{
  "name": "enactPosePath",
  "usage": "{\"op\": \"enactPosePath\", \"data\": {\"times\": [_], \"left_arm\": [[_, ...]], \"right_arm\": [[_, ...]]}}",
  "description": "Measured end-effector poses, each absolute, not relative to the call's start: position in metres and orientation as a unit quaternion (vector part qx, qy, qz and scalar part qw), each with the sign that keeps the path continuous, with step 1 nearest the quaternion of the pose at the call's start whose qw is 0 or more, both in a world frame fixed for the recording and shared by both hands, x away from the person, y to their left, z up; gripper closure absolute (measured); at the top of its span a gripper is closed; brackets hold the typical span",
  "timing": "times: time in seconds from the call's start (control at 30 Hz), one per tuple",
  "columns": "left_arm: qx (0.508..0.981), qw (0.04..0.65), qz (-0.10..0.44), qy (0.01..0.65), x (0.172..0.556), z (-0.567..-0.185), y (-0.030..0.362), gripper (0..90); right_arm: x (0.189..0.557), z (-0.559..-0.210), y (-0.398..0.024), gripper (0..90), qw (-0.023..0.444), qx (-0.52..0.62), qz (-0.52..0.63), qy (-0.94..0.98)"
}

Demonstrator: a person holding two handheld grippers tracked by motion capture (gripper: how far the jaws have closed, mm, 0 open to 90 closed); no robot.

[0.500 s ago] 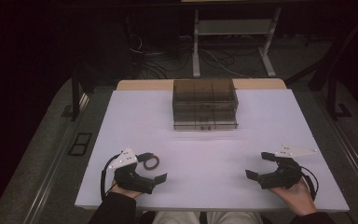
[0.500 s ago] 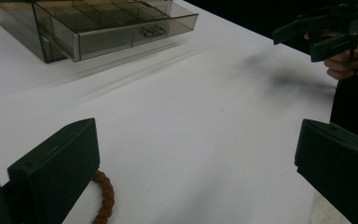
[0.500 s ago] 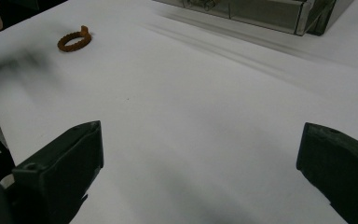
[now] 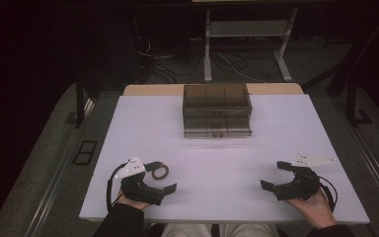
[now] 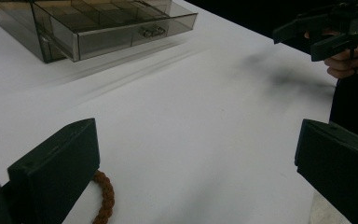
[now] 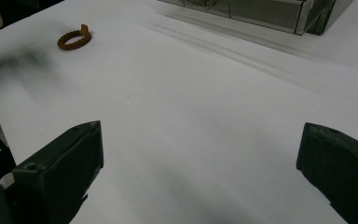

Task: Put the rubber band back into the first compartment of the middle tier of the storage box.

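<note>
Two black grippers, left gripper (image 4: 159, 177) and right gripper (image 4: 272, 174), rest near the worktop's (image 4: 217, 158) front corners, jaws spread wide, holding nothing. Braided brown cord ring (image 4: 160, 172) lies just beside the left gripper. Smoky translucent drawer box (image 4: 217, 109), rectangular, partitioned inside, stands at the back edge; contents indiscernible.

- This looks like a lab or test room, dimly lit, not a home.
- A plain white table (image 4: 212, 158) stands alone on a grey floor, bare like a workbench.
- Behind it, loose cables (image 4: 163, 64) trail across the floor around the metal legs of a stand (image 4: 246, 44).
- Dark frame posts (image 4: 80, 103) flank the table like rig supports.
</note>
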State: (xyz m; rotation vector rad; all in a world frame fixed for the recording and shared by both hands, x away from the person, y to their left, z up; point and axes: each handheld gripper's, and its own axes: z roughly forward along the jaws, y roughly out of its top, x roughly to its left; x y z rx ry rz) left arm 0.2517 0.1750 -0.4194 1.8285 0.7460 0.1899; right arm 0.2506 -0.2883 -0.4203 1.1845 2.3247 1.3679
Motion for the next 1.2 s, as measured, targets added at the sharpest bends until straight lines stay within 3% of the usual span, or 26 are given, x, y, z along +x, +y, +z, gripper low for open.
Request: {"op": "enactPosePath", "data": {"times": [1.2], "left_arm": [[0.793, 0.516, 0.065, 0.317, 0.273, -0.399, 0.179, 0.0]], "right_arm": [[0.247, -0.419, -0.293, 0.0, 0.095, 0.41, 0.463, 0.78]]}}
